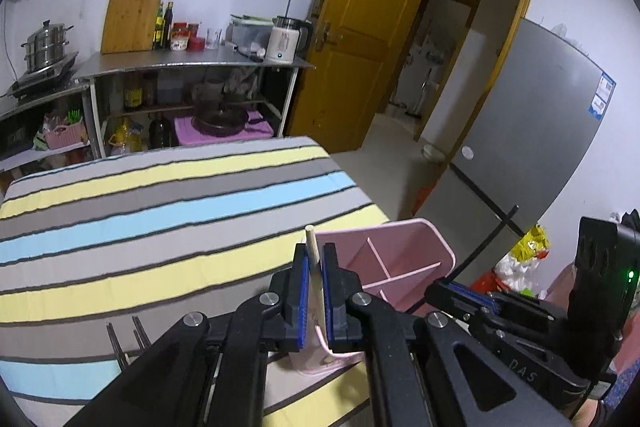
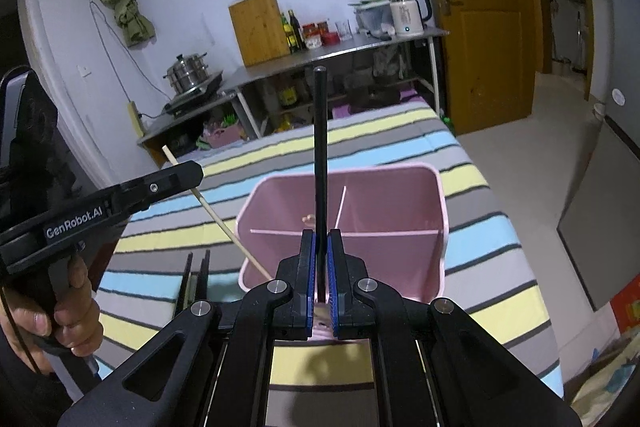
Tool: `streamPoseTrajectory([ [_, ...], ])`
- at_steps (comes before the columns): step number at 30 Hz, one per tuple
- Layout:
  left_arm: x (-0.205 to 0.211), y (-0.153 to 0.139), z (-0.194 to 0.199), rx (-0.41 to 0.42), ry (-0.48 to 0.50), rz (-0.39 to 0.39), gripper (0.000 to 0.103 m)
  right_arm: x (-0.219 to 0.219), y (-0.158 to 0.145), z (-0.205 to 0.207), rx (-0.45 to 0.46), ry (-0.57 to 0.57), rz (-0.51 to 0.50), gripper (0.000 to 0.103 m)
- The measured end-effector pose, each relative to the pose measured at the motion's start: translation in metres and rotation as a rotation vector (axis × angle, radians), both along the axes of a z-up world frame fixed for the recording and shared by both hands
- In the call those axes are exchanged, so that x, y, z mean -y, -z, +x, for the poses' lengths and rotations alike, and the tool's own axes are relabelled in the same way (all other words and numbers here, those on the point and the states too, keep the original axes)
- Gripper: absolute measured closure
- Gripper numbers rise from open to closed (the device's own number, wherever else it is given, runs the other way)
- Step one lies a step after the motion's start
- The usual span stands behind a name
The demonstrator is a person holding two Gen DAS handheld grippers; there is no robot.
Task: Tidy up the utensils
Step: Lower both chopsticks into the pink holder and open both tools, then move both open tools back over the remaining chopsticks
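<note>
With each gripper clamped on 1 chopstick, left gripper (image 1: pixel 314 291) wooden chopstick (image 1: pixel 313 251), right gripper (image 2: pixel 320 275) black chopstick (image 2: pixel 320 147), both hover near the pink holder (image 2: pixel 436 211), apparently for sorting.

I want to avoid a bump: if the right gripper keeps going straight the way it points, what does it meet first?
Probably the pink organizer bin: it lies directly ahead of the right gripper, which is shut on a black chopstick. Depth is unclear.

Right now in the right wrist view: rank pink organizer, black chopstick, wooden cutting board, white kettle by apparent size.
1. pink organizer, largest by far
2. wooden cutting board
3. black chopstick: longest of the last three but very thin, and nearest the lens
4. white kettle

Board and kettle stand far back, so true sizes stay unsure.
</note>
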State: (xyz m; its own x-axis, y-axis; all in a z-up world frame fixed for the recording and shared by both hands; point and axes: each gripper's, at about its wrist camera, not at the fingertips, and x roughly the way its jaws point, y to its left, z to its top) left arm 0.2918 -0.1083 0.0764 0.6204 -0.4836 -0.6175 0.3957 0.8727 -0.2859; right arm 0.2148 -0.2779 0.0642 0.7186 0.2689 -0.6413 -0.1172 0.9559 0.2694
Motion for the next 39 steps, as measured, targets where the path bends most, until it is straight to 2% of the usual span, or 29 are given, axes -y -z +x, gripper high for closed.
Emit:
streamPoseTrajectory([
  [5, -0.001, 0.004, -0.003, -0.014, -0.006, 0.003, 0.096, 0.003, 0.001, -0.001, -0.016, 0.005, -0.004, 0.095],
  [7, -0.004, 0.003, -0.005, -0.015, -0.008, -0.003, 0.093, 0.004, -0.001, -0.005, -0.009, 0.009, -0.008, 0.089],
  [12, -0.018, -0.002, -0.015, -0.005, -0.021, -0.028, 0.085, 0.007, -0.003, -0.014, -0.005, 0.024, -0.002, 0.089],
  [19, -0.049, -0.004, -0.049, 0.028, -0.07, -0.054, 0.075, 0.011, -0.006, -0.035, 0.03, 0.028, 0.017, 0.087],
  [24, -0.073, 0.002, -0.075, 0.04, -0.12, -0.036, 0.068, 0.002, -0.01, -0.054, 0.062, 0.003, 0.026, 0.087],
  [26, -0.083, 0.008, -0.084, 0.034, -0.143, -0.026, 0.066, -0.003, -0.008, -0.061, 0.063, -0.017, 0.032, 0.087],
  [29, -0.098, 0.02, -0.099, 0.012, -0.185, -0.011, 0.059, -0.015, -0.007, -0.071, 0.067, -0.053, 0.033, 0.087],
  [39, -0.148, 0.073, -0.139, -0.096, -0.282, 0.001, 0.059, -0.049, 0.016, -0.093, 0.018, -0.154, 0.051, 0.087],
])
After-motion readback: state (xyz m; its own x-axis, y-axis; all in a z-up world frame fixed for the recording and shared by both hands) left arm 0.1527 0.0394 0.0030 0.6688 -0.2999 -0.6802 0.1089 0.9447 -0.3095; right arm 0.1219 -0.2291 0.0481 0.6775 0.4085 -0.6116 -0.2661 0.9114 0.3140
